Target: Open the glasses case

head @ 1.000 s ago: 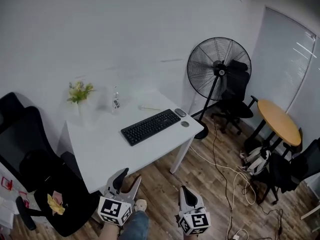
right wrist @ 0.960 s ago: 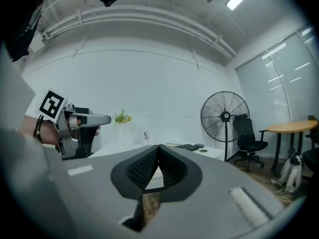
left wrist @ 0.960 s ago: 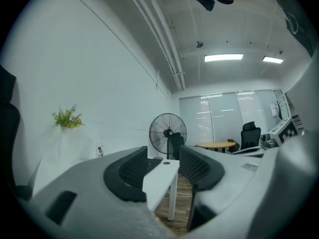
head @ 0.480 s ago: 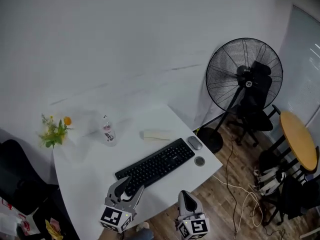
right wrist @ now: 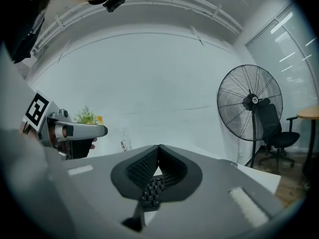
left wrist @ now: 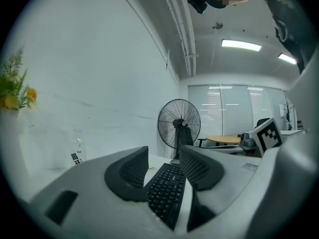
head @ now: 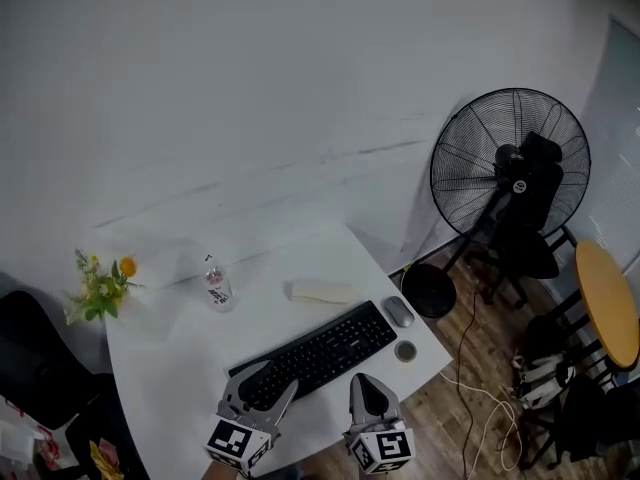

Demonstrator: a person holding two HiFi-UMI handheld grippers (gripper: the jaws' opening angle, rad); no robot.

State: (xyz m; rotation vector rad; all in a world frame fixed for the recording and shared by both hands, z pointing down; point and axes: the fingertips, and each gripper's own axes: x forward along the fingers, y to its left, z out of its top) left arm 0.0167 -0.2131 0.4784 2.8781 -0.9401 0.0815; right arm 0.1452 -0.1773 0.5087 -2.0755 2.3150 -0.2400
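Note:
The glasses case (head: 322,291) is a pale, closed oblong lying on the white desk (head: 170,368) just behind the black keyboard (head: 320,353). Both grippers hover over the desk's front edge, well short of the case. My left gripper (head: 272,380) is open with nothing between its jaws; in the left gripper view (left wrist: 163,153) the keyboard (left wrist: 167,190) shows through the gap. My right gripper (head: 362,386) is shut and empty, its tips meeting in the right gripper view (right wrist: 158,148). I cannot make out the case in either gripper view.
A mouse (head: 398,311) and a small round object (head: 405,350) lie right of the keyboard. A clear bottle (head: 217,286) and a flower vase (head: 100,288) stand at the back left. A standing fan (head: 510,173), office chair and round wooden table (head: 608,303) are to the right.
The head view has closed in on the desk. Both grippers have gone from above the floor to above the desk's front edge, near the keyboard. The left stays open, the right shut.

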